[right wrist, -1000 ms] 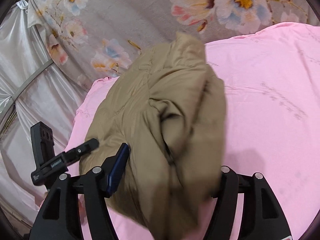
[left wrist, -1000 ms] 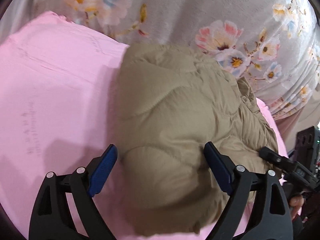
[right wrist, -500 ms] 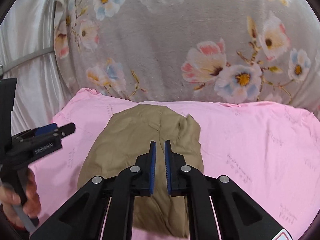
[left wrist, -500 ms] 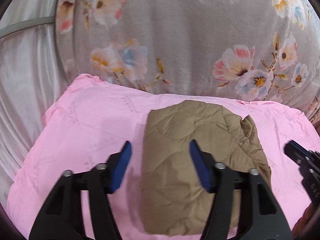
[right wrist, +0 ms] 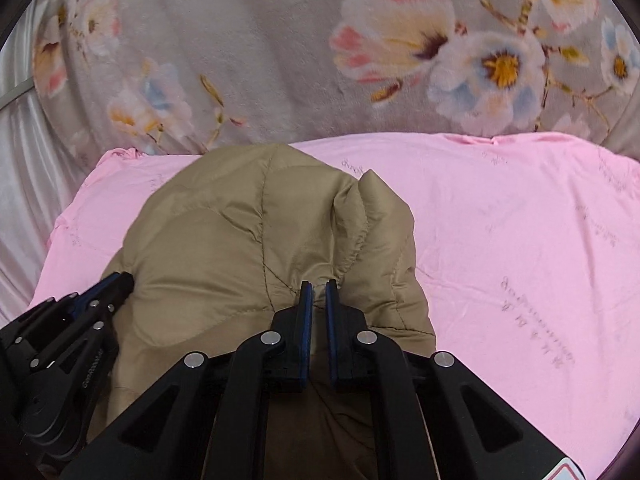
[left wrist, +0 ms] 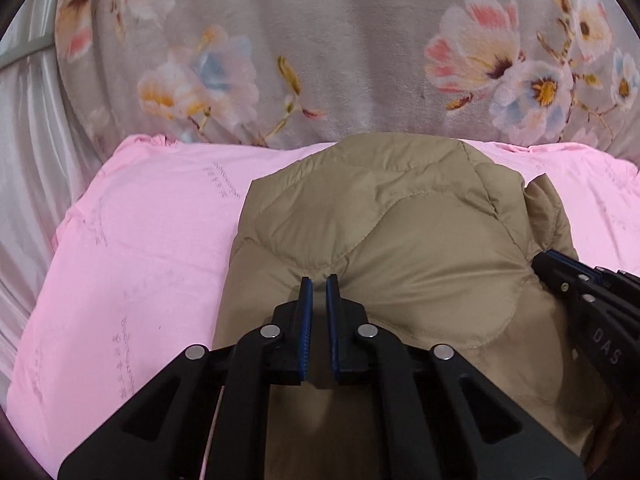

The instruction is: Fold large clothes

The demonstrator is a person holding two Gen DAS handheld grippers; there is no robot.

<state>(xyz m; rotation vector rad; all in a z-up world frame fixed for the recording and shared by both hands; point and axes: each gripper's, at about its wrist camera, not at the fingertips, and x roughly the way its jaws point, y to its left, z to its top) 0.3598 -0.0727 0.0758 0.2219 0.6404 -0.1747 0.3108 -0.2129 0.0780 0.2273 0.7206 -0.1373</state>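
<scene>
A tan quilted jacket [left wrist: 400, 240] lies folded into a puffy bundle on the pink sheet [left wrist: 160, 240]. My left gripper [left wrist: 319, 284] rests its tips on the near left part of the bundle. Its jaws are closing to a narrow slit with no fabric caught between them, and the cloth creases around the tips. My right gripper [right wrist: 319, 286] does the same on the jacket [right wrist: 240, 240] beside a raised fold, its jaws also closing to a slit. Each gripper shows in the other's view: the right [left wrist: 540, 258] and the left [right wrist: 124, 280].
A grey floral blanket [left wrist: 320, 40] rises behind the pink sheet [right wrist: 520, 220]. A silvery curtain [left wrist: 24, 160] hangs at the left. Pink sheet lies bare on both sides of the bundle.
Both grippers were open around the jacket, let go and drew back while closing. They have now come forward again, shut, with their tips down on the bundle.
</scene>
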